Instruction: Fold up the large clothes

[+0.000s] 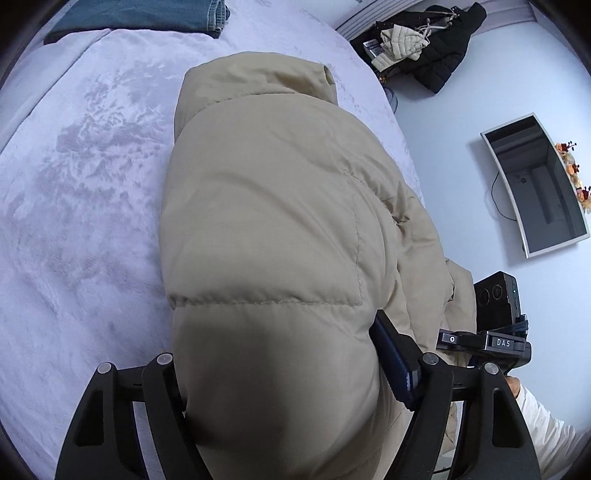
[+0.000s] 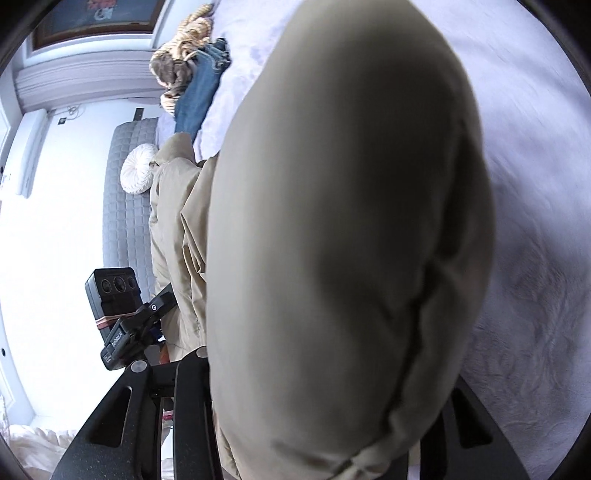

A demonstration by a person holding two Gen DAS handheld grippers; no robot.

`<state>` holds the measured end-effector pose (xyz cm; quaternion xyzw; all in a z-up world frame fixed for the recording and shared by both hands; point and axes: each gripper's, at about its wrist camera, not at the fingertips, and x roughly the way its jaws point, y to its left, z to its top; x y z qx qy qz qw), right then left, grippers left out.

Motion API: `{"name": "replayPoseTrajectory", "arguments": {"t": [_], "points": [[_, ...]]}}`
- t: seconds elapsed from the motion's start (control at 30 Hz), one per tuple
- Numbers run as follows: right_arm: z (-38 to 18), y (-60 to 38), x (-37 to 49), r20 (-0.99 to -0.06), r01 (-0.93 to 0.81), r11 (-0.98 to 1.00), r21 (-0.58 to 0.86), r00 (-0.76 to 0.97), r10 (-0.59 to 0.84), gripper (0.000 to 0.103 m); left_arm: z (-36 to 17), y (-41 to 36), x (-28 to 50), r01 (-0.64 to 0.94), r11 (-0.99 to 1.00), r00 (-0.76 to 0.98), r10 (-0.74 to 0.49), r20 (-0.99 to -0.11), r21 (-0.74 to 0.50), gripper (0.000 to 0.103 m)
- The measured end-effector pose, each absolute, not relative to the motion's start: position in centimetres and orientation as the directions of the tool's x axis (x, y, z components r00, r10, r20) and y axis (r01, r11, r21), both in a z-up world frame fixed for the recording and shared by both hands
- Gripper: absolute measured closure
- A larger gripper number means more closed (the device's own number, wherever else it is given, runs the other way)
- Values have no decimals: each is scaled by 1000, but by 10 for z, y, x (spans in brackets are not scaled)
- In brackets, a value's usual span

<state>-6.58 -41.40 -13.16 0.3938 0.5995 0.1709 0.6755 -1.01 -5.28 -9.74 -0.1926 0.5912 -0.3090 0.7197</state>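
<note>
A beige puffer jacket lies on the bed and bulges up between both grippers. My left gripper is shut on a thick fold of it. Its blue right pad presses into the fabric, and the other pad is hidden behind the fold. In the right wrist view the jacket fills the picture. My right gripper grips a bunched part of it, with its fingertips buried in the cloth. The right gripper's body sits just right of the jacket, and the left gripper's body shows beside the jacket's hanging part.
The bed has a pale lilac plush cover. Folded jeans lie at its far end, with a tan knit bundle next to them. On the floor are a black coat, a framed mirror, a grey quilted pad and a white round cushion.
</note>
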Motion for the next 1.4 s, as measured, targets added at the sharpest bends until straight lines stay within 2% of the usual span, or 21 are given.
{"name": "replayPoseTrajectory", "arguments": {"t": [0.17, 0.37, 0.53, 0.63, 0.7, 0.77, 0.8, 0.9, 1.0, 1.07, 1.13, 1.17, 1.23, 1.3, 1.33, 1.4], "points": [[-118, -353, -31, -683, 191, 657, 730, 256, 684, 58, -82, 10, 29, 235, 732, 146, -677, -722, -639, 24], [-128, -273, 24, -667, 141, 657, 741, 276, 693, 58, -81, 75, 104, 212, 780, 204, -624, -754, -589, 24], [-151, -231, 66, -679, 128, 674, 728, 276, 681, 58, -109, 101, 151, 147, 831, 254, -556, -791, -537, 24], [-172, -216, 89, -721, 137, 714, 686, 261, 642, 58, -150, 115, 168, 107, 864, 254, -502, -826, -492, 23], [-184, -215, 96, -753, 157, 742, 652, 252, 608, 54, -170, 122, 173, 79, 870, 256, -490, -833, -487, 20], [-193, -219, 98, -780, 197, 759, 621, 249, 574, 43, -178, 124, 170, 69, 874, 255, -482, -838, -481, 18], [-191, -225, 97, -794, 219, 766, 604, 251, 554, 38, -176, 124, 169, 77, 882, 258, -468, -845, -465, 18], [-179, -231, 89, -831, 252, 796, 551, 256, 494, 37, -159, 118, 168, 132, 916, 292, -401, -868, -379, 18], [-147, -256, 87, -884, 264, 858, 441, 295, 363, 37, -133, 121, 159, 194, 927, 368, -372, -852, -321, 18], [-120, -257, 80, -892, 268, 881, 391, 345, 291, 37, -122, 126, 167, 218, 932, 407, -356, -841, -289, 18], [-96, -262, 69, -871, 252, 882, 397, 405, 276, 38, -118, 126, 177, 223, 939, 431, -335, -838, -260, 18], [-86, -261, 64, -855, 237, 877, 418, 428, 292, 38, -120, 128, 180, 221, 940, 431, -332, -839, -259, 18], [-74, -234, 77, -831, 197, 868, 456, 442, 337, 56, -126, 122, 186, 214, 939, 414, -337, -846, -269, 18], [-71, -204, 80, -824, 149, 865, 479, 415, 385, 64, -133, 108, 183, 231, 936, 388, -338, -857, -264, 18], [-73, -189, 74, -826, 117, 868, 482, 391, 406, 69, -135, 97, 180, 247, 940, 395, -321, -861, -238, 18], [-81, -161, 63, -847, 63, 888, 456, 336, 412, 73, -136, 81, 171, 281, 945, 421, -277, -864, -167, 17]]}}
